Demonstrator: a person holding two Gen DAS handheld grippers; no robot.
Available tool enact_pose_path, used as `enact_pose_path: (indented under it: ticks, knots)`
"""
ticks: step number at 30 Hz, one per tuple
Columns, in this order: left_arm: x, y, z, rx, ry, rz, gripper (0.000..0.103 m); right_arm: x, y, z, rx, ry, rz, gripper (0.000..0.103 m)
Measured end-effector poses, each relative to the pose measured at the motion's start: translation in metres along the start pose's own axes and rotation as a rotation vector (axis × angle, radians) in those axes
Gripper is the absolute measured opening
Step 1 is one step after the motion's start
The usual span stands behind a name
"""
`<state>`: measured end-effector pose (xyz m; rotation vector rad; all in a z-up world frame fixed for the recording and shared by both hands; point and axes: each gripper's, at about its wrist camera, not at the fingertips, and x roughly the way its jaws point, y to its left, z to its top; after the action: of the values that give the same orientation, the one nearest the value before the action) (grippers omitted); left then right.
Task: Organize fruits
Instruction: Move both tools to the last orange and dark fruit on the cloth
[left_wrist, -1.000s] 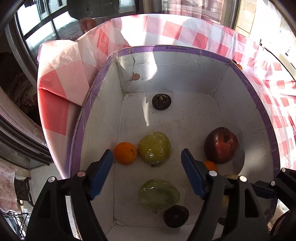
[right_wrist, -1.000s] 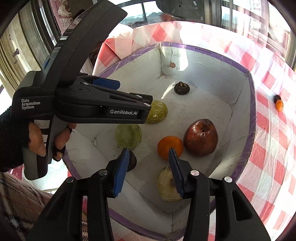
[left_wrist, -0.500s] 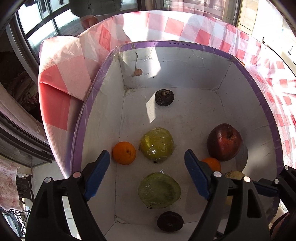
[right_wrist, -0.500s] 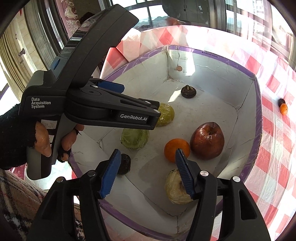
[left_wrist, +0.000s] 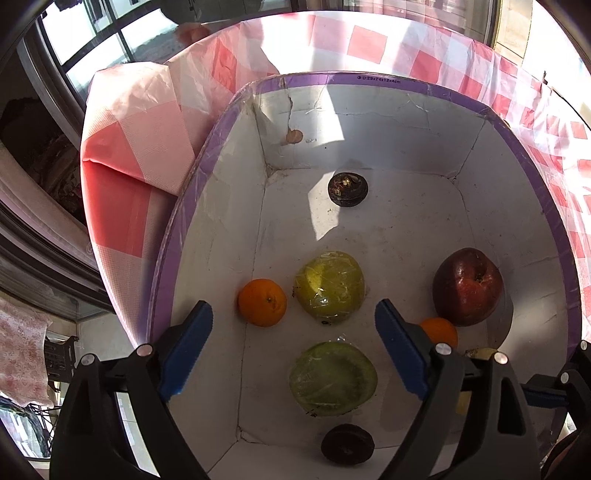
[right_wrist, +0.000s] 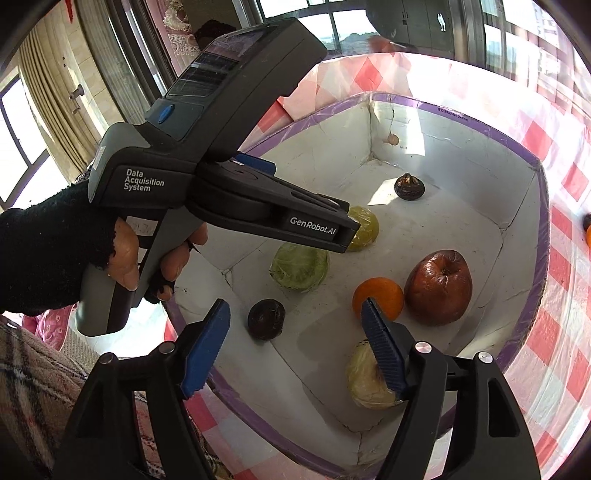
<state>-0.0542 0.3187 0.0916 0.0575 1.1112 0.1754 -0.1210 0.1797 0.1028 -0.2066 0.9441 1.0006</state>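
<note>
box: i'm looking down into a white cardboard box (left_wrist: 369, 125) with a purple rim, sitting on a red-and-white checked tablecloth (left_wrist: 436, 66).
left tongs: my left gripper (left_wrist: 293, 349) hangs over the near half of the box, jaws spreading apart with nothing pinched; the fruit seen between them lies on the box floor below.
right tongs: my right gripper (right_wrist: 295, 345) points in over the near rim, jaws also spreading, released, no pad pressing on anything.
left hand: in the right wrist view a hand (right_wrist: 125, 254) in a dark fingerless glove grips the left tool's handle.
green fruits: two plastic-wrapped green fruits (left_wrist: 330, 291) (left_wrist: 333, 379) lie one behind the other along the middle of the floor.
oranges: one orange (left_wrist: 262, 302) sits just left of the farther green fruit; a second orange (right_wrist: 378, 298) rests against the red apple.
apple: a wrinkled red apple (left_wrist: 467, 287) stands toward the right wall.
dark fruits: one small dark fruit (left_wrist: 348, 189) sits near the far wall, another dark fruit (left_wrist: 347, 443) by the near wall.
yellow fruit: a pale wrapped fruit (right_wrist: 364, 380) lies in the near right corner, just behind my right pad in that view.
outside the box: a small orange fruit (right_wrist: 588, 235) lies on the cloth, well apart, at the edge of the right wrist view.
</note>
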Motion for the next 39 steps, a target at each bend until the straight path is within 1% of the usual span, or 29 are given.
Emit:
enact_pose_path:
  ticks: [2, 3, 6, 7, 8, 9, 10, 11, 12, 13, 15, 18, 22, 25, 27, 30, 33, 36, 39]
  knots:
    - [-0.006, 0.000, 0.002, -0.004, -0.031, -0.005, 0.091, -0.006, -0.006, 0.004, 0.024, -0.006, 0.039, 0.072]
    - [-0.009, 0.001, 0.003, -0.009, -0.046, -0.005, 0.095, -0.013, -0.011, 0.005, 0.039, -0.028, 0.053, 0.072]
    - [-0.015, 0.000, 0.007, -0.029, -0.064, 0.010, 0.096, -0.045, -0.037, 0.011, 0.103, -0.128, 0.077, 0.073]
    - [-0.017, -0.002, 0.009, -0.034, -0.064, 0.027, 0.096, -0.056, -0.049, 0.012, 0.131, -0.164, 0.069, 0.076]
    - [-0.019, -0.004, 0.013, -0.040, -0.069, 0.039, 0.096, -0.067, -0.062, 0.012, 0.162, -0.199, 0.045, 0.078]
    - [-0.023, -0.009, 0.018, -0.047, -0.082, 0.052, 0.097, -0.077, -0.077, 0.011, 0.194, -0.228, 0.009, 0.084]
    - [-0.028, -0.015, 0.025, -0.053, -0.104, 0.073, 0.098, -0.085, -0.093, 0.008, 0.230, -0.251, -0.030, 0.087]
    - [-0.033, -0.023, 0.033, -0.061, -0.130, 0.089, 0.101, -0.090, -0.109, 0.004, 0.268, -0.265, -0.066, 0.087]
    - [-0.038, -0.034, 0.042, -0.066, -0.160, 0.085, 0.101, -0.094, -0.128, -0.001, 0.310, -0.262, -0.097, 0.087]
    - [-0.043, -0.045, 0.053, -0.066, -0.190, 0.059, 0.101, -0.096, -0.148, -0.007, 0.355, -0.251, -0.132, 0.087]
    - [-0.050, -0.072, 0.076, -0.064, -0.248, -0.015, 0.101, -0.097, -0.187, -0.017, 0.433, -0.224, -0.210, 0.087]
    - [-0.051, -0.118, 0.110, -0.072, -0.285, -0.128, 0.101, -0.098, -0.241, -0.034, 0.504, -0.179, -0.290, 0.087]
    - [-0.037, -0.184, 0.145, -0.082, -0.269, -0.218, 0.101, -0.084, -0.302, -0.044, 0.517, -0.111, -0.362, 0.087]
    - [-0.027, -0.225, 0.159, -0.061, -0.256, -0.244, 0.101, -0.073, -0.338, -0.041, 0.485, -0.092, -0.399, 0.087]
    - [-0.017, -0.246, 0.161, -0.035, -0.236, -0.235, 0.101, -0.063, -0.359, -0.035, 0.460, -0.084, -0.416, 0.087]
    - [-0.001, -0.264, 0.158, -0.017, -0.198, -0.215, 0.101, -0.050, -0.386, -0.022, 0.436, -0.078, -0.442, 0.087]
    - [0.011, -0.273, 0.148, -0.007, -0.161, -0.178, 0.101, -0.038, -0.409, -0.005, 0.422, -0.082, -0.451, 0.086]
    - [0.018, -0.275, 0.132, 0.004, -0.119, -0.145, 0.101, -0.025, -0.427, 0.011, 0.412, -0.084, -0.478, 0.086]
    - [0.020, -0.280, 0.121, 0.036, -0.104, -0.113, 0.101, -0.015, -0.441, 0.027, 0.414, -0.092, -0.505, 0.086]
